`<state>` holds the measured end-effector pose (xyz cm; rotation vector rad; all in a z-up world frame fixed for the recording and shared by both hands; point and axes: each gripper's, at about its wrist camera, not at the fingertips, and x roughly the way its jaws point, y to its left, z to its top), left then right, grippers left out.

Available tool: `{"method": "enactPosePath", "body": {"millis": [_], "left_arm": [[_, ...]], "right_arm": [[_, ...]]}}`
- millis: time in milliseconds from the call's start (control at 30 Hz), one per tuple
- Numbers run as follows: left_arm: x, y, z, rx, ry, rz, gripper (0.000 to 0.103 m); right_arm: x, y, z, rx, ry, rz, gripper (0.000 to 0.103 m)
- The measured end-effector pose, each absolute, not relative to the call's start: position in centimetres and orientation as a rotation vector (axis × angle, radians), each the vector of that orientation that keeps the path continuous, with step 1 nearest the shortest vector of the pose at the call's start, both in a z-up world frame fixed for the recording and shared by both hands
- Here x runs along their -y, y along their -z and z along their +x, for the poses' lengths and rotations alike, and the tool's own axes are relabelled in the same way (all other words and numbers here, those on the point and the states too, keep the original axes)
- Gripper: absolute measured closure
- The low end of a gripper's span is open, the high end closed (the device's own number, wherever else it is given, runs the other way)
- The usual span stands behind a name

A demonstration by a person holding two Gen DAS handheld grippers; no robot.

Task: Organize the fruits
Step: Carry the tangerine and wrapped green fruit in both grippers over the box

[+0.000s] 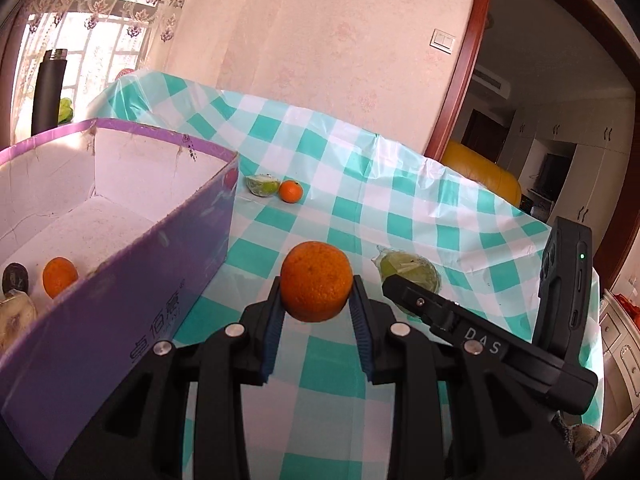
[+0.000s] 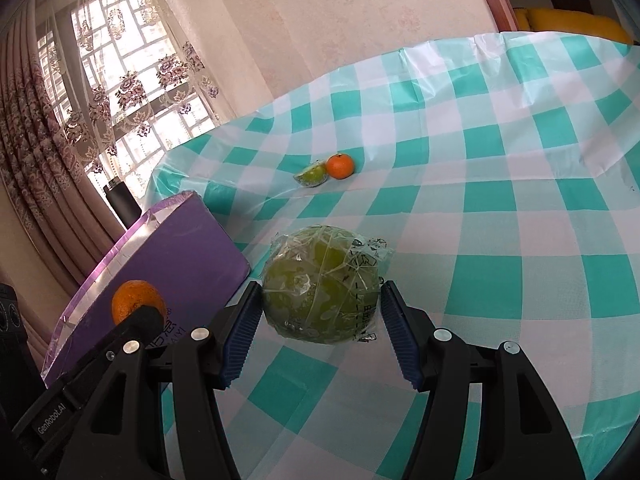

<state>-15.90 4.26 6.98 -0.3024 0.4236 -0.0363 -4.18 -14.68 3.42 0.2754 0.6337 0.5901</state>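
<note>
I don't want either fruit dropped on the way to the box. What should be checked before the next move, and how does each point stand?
1. Left gripper shut on the orange: ok, both pads touch its sides.
2. Orange lifted off the tablecloth: ok, it looks raised.
3. Right gripper shut on the wrapped green fruit: cannot tell; the left pad touches, but a small gap shows at the right pad.
4. Room in the purple box: ok, bare floor shows beyond the small orange inside.
5. Path over the box wall: cannot tell; the height margin is not shown.
6. Fruit remaining: not ok; a green half and a tangerine lie farther back.
</note>
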Motion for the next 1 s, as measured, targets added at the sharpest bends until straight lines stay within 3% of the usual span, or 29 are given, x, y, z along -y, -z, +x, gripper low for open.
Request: {"method": "enactPosePath", "body": {"millis": [333,1000], "left_arm": [[-8.2,-12.9,-22.2,-0.233,-0.086,-0.277,0.070],[-16.9,-12.8,-25.5,-0.320,-0.314,-0.364,0.070]], "right_arm": [[10.8,-5.7,-5.9,-0.595,-0.699,0.280,0.043],[-1.6,-12.2,-9.2,-0.499,-0.919,0.033,0.043]]}}
